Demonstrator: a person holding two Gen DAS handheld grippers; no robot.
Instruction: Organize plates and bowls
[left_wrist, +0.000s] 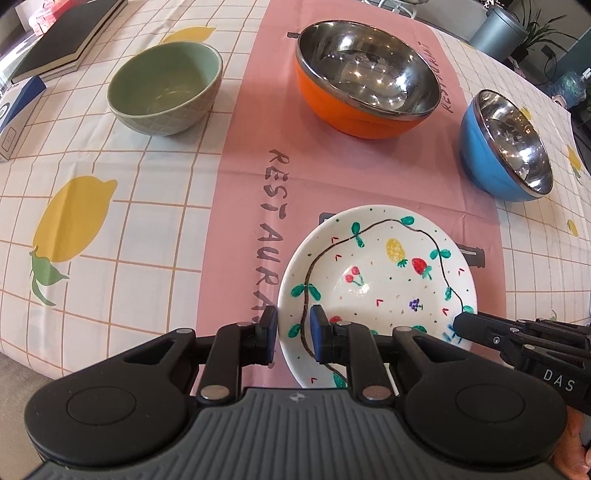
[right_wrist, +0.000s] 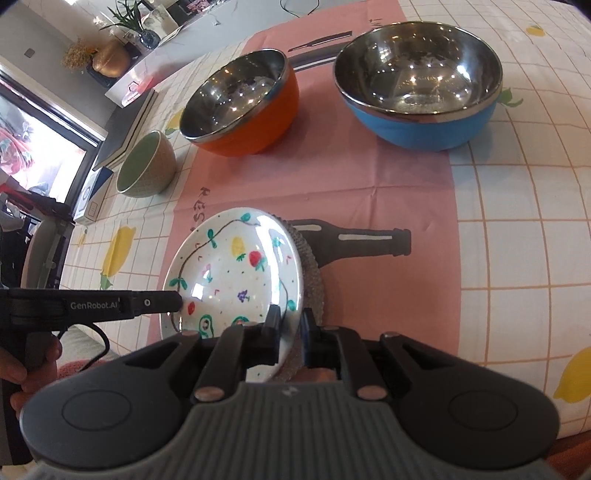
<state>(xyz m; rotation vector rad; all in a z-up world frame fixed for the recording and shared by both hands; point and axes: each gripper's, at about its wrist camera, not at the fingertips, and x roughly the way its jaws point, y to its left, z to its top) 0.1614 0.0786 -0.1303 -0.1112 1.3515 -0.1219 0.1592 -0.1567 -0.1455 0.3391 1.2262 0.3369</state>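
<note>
lemon-print tablecloth (left_wrist: 110, 236), black notebook (left_wrist: 62, 37), blue-white box (left_wrist: 18, 110), potted plant (left_wrist: 535, 29)

The left tongs (left_wrist: 293, 332) pinch the rim of the painted plate (left_wrist: 376, 280). Green (left_wrist: 166, 88), orange (left_wrist: 365, 77) and blue (left_wrist: 506, 147) bowls sit behind it.

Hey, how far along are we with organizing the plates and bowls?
Nothing looks stacked yet: the pale green ceramic bowl, orange steel-lined bowl and blue steel-lined bowl stand apart. In hand: the white fruit-painted plate, clamped at opposite rims by the left hand-held gripper and right hand-held gripper. Left: placing it and gathering the bowls.
</note>
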